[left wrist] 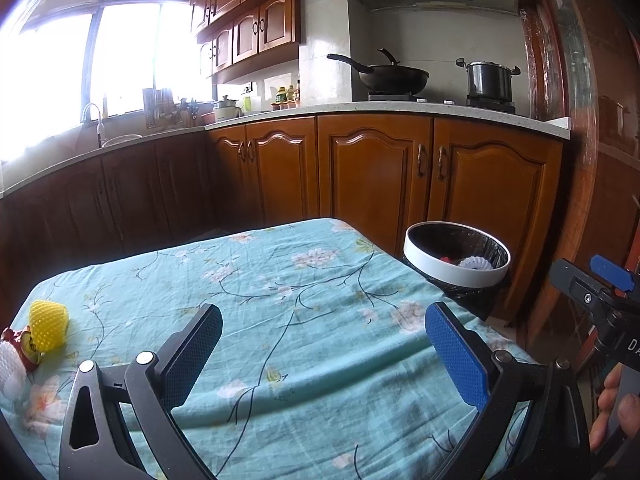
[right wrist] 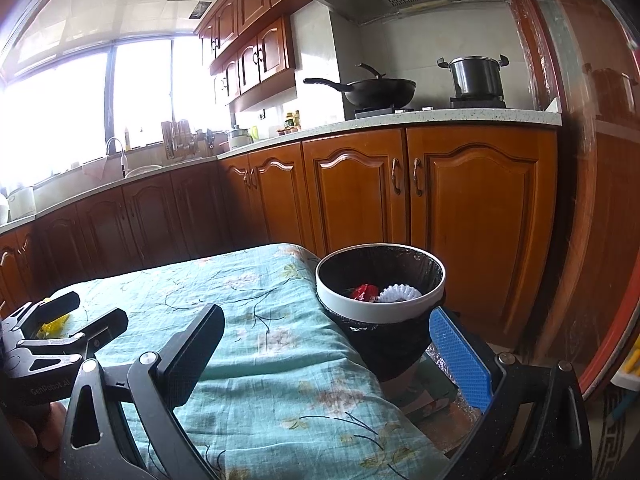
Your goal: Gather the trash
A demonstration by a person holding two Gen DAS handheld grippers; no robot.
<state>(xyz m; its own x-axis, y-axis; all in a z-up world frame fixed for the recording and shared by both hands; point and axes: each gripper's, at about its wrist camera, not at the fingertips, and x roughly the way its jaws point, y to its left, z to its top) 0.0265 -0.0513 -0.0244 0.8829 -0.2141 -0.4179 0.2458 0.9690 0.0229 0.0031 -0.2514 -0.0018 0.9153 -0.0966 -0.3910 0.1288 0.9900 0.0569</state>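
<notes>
A yellow foam fruit net (left wrist: 49, 327), a red snack wrapper (left wrist: 25, 345) and a white foam net (left wrist: 10, 368) lie at the left edge of the table's teal floral cloth (left wrist: 280, 280). The white-rimmed bin with a black liner (left wrist: 456, 258) stands off the table's right corner; it holds a red wrapper (right wrist: 365, 292) and a white foam net (right wrist: 400, 293). My left gripper (left wrist: 322, 354) is open and empty over the cloth. My right gripper (right wrist: 328, 360) is open and empty, just short of the bin (right wrist: 380, 276). The yellow net (right wrist: 54, 325) shows behind the left gripper (right wrist: 86, 312).
Wooden kitchen cabinets (left wrist: 372, 172) run behind the table, with a counter, a sink tap (left wrist: 93, 114), a wok (left wrist: 394, 76) and a pot (left wrist: 489, 80) on the stove. A wooden door frame (left wrist: 580, 160) stands to the right of the bin.
</notes>
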